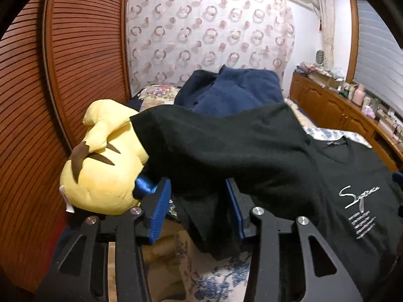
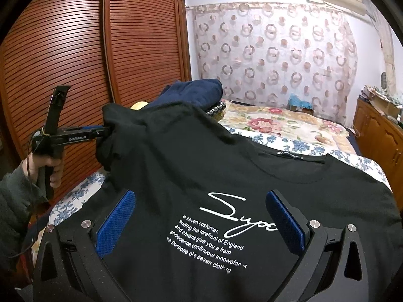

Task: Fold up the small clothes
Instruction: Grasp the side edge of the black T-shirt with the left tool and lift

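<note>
A bed [image 2: 277, 136] carries everything, covered near the camera with a white sheet printed with blue flowers [image 2: 75, 196] and farther back with a cream quilt of red and pink blossoms [image 2: 272, 118]; on it lie a black cotton T-shirt with white lettering [image 2: 252, 201], spread chest-up; a heap of navy-blue cloth [image 1: 226, 90]; a yellow plush toy with brown stripes [image 1: 100, 176]; a turquoise crumpled item [image 2: 299, 102] at the far edge.

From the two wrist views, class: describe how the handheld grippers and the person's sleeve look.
Each gripper, left gripper and right gripper, has black angular linkage arms with silver round pivots and blue textured pads. From the side the left one shows white "GenRobot.AI" lettering, a black pistol handle and a thin dark cable. The sleeve is dark green.
</note>
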Demonstrator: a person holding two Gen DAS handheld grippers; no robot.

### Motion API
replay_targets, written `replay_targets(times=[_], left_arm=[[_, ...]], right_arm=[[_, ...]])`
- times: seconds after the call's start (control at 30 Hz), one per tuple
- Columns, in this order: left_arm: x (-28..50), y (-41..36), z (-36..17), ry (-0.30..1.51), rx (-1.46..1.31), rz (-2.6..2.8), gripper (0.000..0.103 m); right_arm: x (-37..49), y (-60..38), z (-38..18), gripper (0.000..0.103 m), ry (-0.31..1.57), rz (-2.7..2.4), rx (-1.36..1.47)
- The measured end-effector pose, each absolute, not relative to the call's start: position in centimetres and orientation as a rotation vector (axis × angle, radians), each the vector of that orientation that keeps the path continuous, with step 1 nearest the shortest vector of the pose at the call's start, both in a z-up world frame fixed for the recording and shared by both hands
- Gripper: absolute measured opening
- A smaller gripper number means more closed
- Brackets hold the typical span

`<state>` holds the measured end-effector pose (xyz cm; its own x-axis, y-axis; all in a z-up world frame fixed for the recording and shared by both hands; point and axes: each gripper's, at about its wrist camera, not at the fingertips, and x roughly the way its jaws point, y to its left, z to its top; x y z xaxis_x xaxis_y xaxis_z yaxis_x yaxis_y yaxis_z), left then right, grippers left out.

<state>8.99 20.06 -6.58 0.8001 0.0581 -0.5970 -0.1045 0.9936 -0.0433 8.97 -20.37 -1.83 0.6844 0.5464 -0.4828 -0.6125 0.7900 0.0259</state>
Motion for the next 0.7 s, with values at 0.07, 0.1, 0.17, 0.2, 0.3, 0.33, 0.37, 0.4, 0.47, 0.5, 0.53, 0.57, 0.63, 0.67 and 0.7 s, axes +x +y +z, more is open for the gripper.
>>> replay_targets(times=[0.07, 0.1, 0.17, 0.2, 0.3, 0.33, 0.37, 0.4, 0.47, 0.5, 0.53, 0.57, 0.63, 0.67, 0.7], left_arm=[[9.0, 20.4, -6.7, 0.648, -0.081, 0.089, 0.049], [9.1, 20.5, -6.7, 0.649, -0.086, 0.084, 0.049], [9.1, 20.4, -6.7, 0.653, -0.087, 0.066, 0.044], [9.2, 20.3, -6.7, 0.654, -0.088, 0.050, 0.034], [8.9, 20.0, -6.1, 0.645, -0.080, 0.044, 0.007], [8.5, 19.9, -5.6, 0.624, -0.078, 0.049, 0.006], [8.2, 19.9, -5.2, 0.610, -0.085, 0.041, 0.003], [7.9, 19.7, -4.7, 0.595, -0.093, 0.023, 0.002], [7.4, 19.0, -3.4, 0.569, -0.086, 0.003, 0.000], [7.3, 18.6, -2.8, 0.557, -0.075, -0.003, 0.000], [7.2, 18.3, -2.3, 0.547, -0.067, -0.012, 0.000], [7.2, 18.1, -1.8, 0.538, -0.061, -0.009, 0.000], [7.4, 18.0, -1.3, 0.524, -0.030, 0.031, 0.001], [7.7, 18.2, -1.4, 0.527, -0.020, 0.057, 0.002], [8.0, 18.4, -1.5, 0.538, -0.018, 0.070, 0.012]], right_arm=[[9.0, -20.6, -2.0, 0.103, 0.499, 0.655, -0.135], [9.0, -20.6, -2.0, 0.103, 0.501, 0.655, -0.131], [9.0, -20.8, -1.9, 0.103, 0.502, 0.655, -0.126], [9.2, -20.8, -1.8, 0.103, 0.502, 0.654, -0.124], [9.1, -20.9, -1.9, 0.103, 0.505, 0.652, -0.117], [9.1, -21.0, -2.0, 0.103, 0.505, 0.651, -0.116], [9.1, -21.0, -2.0, 0.103, 0.506, 0.649, -0.114], [9.2, -21.0, -2.1, 0.103, 0.507, 0.648, -0.112], [9.3, -21.2, -2.2, 0.103, 0.511, 0.645, -0.107], [9.3, -21.2, -2.3, 0.103, 0.512, 0.643, -0.106], [9.3, -21.3, -2.3, 0.103, 0.513, 0.641, -0.104], [9.3, -21.3, -2.2, 0.103, 0.512, 0.639, -0.102], [9.4, -21.4, -2.1, 0.103, 0.511, 0.636, -0.094], [9.4, -21.5, -2.1, 0.103, 0.509, 0.635, -0.092], [9.3, -21.5, -2.1, 0.103, 0.507, 0.634, -0.092]])
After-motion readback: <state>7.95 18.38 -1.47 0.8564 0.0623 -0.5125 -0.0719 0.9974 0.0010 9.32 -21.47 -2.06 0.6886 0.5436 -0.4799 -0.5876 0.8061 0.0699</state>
